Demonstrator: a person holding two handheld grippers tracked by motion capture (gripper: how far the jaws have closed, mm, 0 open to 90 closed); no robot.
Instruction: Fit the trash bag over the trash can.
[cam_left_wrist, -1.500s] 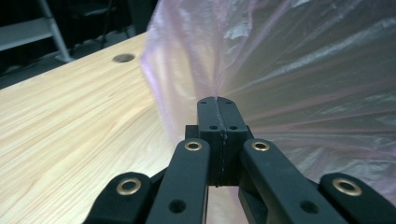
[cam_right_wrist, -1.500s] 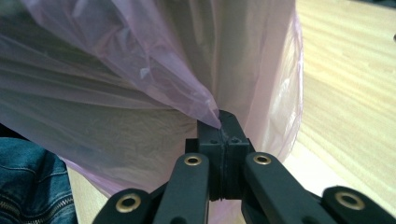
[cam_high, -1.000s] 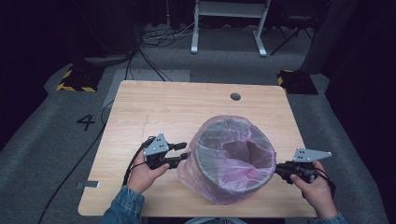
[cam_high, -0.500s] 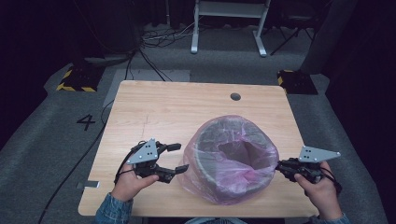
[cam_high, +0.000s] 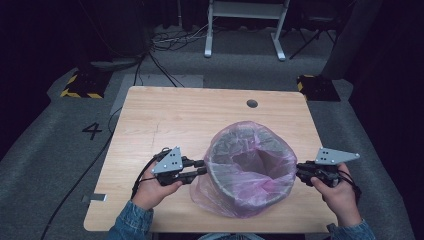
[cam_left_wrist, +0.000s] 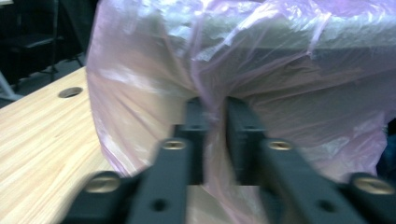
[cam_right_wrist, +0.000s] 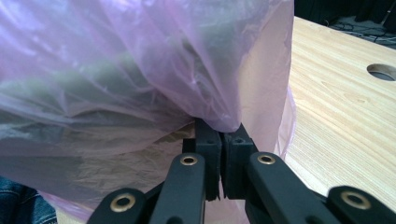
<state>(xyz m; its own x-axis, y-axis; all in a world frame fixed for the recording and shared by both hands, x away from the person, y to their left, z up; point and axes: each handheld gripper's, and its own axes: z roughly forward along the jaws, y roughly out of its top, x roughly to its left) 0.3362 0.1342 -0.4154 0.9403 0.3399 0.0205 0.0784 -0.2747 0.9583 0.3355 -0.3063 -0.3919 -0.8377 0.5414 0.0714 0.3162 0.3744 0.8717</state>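
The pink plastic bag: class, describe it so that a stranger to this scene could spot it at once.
Start at the wooden table and look to its near right part, between the person's two grippers. There a grey round bin stands, and the pink plastic bag lines it and folds down over its rim. It is the scene's one thin, see-through, crinkled pink thing.

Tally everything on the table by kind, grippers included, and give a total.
Pink plastic bag: 1
Grey bin lined by it: 1
Grippers: 2, left gripper and right gripper, each pinching the bag
Total: 4
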